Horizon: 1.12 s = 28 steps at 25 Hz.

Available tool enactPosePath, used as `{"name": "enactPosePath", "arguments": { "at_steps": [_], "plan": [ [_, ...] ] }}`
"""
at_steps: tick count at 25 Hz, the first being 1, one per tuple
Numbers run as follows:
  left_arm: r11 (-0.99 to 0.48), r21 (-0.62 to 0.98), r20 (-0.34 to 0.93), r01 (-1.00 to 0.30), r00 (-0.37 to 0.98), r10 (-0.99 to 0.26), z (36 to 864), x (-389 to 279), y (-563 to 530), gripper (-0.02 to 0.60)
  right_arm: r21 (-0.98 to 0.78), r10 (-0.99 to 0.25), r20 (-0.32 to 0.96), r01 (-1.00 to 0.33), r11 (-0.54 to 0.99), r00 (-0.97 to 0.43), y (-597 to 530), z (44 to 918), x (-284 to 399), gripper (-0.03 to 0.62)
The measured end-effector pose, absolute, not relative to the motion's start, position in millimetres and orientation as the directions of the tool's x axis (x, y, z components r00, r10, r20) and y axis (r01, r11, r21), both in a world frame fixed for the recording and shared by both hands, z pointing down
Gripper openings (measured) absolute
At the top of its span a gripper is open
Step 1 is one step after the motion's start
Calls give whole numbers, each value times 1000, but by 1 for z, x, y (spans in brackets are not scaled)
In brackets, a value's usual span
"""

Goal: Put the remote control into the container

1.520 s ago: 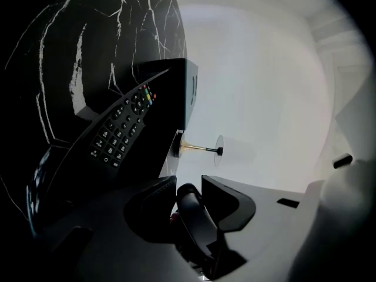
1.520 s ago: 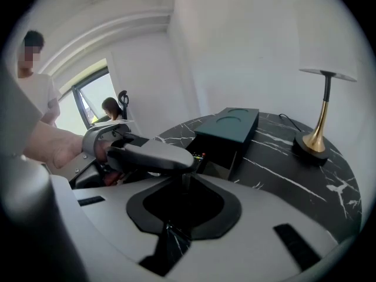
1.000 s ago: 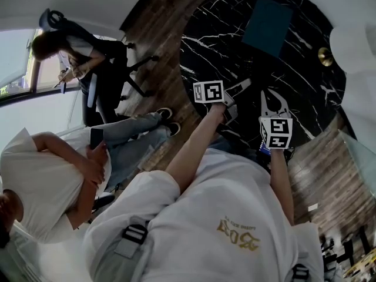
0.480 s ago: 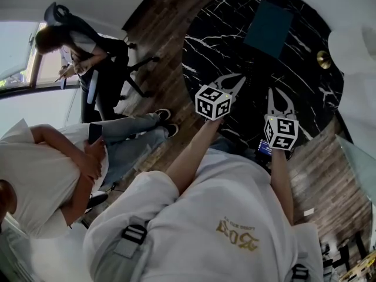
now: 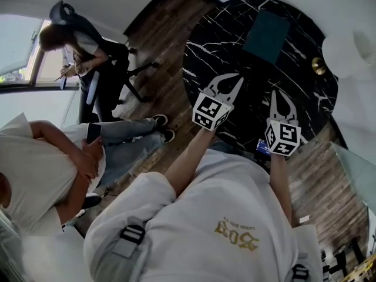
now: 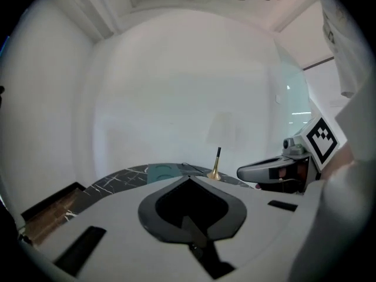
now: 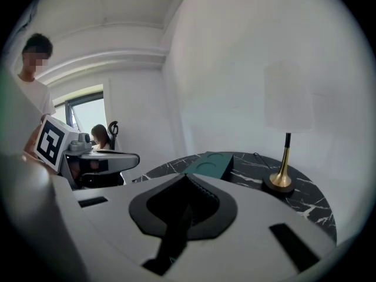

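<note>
A gold print (image 5: 238, 235) runs across the chest of the wearer's white shirt (image 5: 194, 216), seen upside down from the head camera. Its large characters look like numerals, with a line of smaller lettering beside them, but neither can be read with any certainty. The left-hand cube (image 5: 210, 111) and the right-hand cube (image 5: 282, 137) each carry black-and-white square markers, which are coded patterns rather than letters or numbers. No other writing, label or brand can be read on the table or elsewhere in the room.
</note>
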<state>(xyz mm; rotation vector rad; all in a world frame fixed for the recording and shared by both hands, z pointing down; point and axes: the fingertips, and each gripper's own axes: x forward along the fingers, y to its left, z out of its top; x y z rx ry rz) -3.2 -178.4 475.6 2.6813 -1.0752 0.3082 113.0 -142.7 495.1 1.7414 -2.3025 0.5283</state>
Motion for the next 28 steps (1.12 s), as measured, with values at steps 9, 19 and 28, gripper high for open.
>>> {"name": "enactPosePath", "arguments": {
  "at_steps": [9,19,28],
  "plan": [
    [-710,119,129,-694,720,-682,415,-7,-179,8,-158,-913,301,-958,238,-277,-141,456,120,12],
    [-674,56,76,-737,676,-733,391,-17,-175,6,-137,-929,264,-964,229,-258,-136,433,128,11],
    [-666,67,54,-743,669,-741,385,-22,-173,6,-144,-936,252,-966,215,-246,-134,427,133,11]
  ]
}}
